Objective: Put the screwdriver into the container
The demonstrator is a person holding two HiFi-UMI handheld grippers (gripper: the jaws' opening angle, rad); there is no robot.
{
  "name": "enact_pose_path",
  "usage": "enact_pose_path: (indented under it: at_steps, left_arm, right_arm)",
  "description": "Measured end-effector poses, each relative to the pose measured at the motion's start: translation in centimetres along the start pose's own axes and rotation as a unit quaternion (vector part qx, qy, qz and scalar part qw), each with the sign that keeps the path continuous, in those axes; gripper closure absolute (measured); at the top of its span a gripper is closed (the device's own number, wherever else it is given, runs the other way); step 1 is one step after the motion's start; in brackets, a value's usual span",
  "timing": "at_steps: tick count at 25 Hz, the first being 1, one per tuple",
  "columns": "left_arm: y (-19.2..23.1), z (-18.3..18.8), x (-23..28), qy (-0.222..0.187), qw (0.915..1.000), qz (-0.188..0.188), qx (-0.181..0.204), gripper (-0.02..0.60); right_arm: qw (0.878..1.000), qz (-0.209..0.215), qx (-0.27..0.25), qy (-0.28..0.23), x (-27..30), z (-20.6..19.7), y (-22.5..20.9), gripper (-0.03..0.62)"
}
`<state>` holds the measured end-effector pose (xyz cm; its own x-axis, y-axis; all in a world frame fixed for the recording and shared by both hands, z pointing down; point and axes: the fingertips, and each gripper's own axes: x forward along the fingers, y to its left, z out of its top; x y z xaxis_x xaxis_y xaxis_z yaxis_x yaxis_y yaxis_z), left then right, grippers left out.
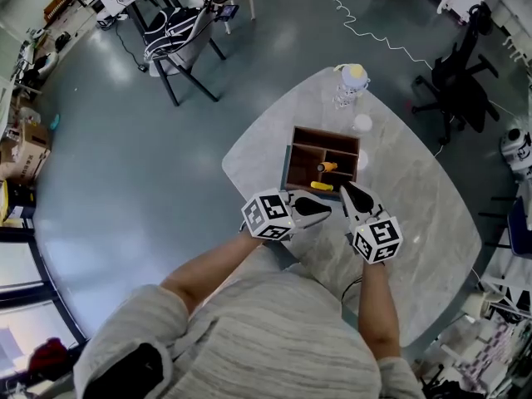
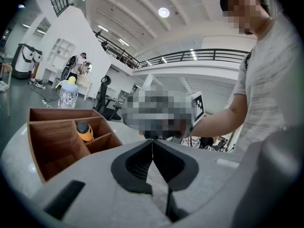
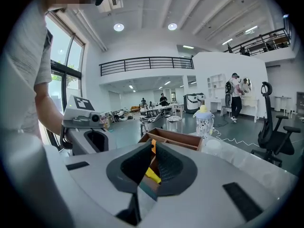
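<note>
A brown wooden container [image 1: 293, 152] with several compartments stands on the pale table [image 1: 416, 223]. The screwdriver lies inside it: an orange, black-capped end [image 1: 327, 166] and a yellow part [image 1: 320, 186] by the front wall. The left gripper view shows the orange end [image 2: 85, 131] in a middle compartment. My right gripper [image 1: 347, 191] hovers just in front of the container, its jaws a narrow slit apart with nothing gripped; yellow and orange show through the slit [image 3: 152, 145]. My left gripper [image 1: 326, 209] sits beside it, nearer me, shut and empty [image 2: 152, 141].
A clear bottle with a yellow top [image 1: 353, 81] and a small white round thing [image 1: 362, 123] stand on the table beyond the container. A folding chair [image 1: 179, 40] and a black office chair [image 1: 457, 81] are on the floor beyond the table.
</note>
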<state>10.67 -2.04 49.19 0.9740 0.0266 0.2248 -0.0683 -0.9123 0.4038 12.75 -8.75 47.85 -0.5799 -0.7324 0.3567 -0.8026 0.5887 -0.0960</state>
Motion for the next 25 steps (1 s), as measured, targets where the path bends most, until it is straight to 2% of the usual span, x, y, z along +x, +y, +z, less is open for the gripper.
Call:
enact_pose_path:
  at_steps: [3,17,25]
  left_arm:
    - [-0.7,0.0,0.3,-0.005,1.0,0.0,0.0,0.566]
    - [-3.8,0.0,2.4,-0.029,0.9996,-0.003,0.002,0.566]
    - [-5.8,0.3,3.0,-0.043,0.9991,-0.003,0.006,0.566]
  right_arm:
    - [1.0,0.0,0.006,-0.007,-1.4,0.0,0.8,0.581]
    - [0.999,0.001,0.02,-0.027,-6.9,-0.5,2.9,0.583]
    - [0.998,-0.005,0.03,-0.06,-10.4,0.3,3.4,0.583]
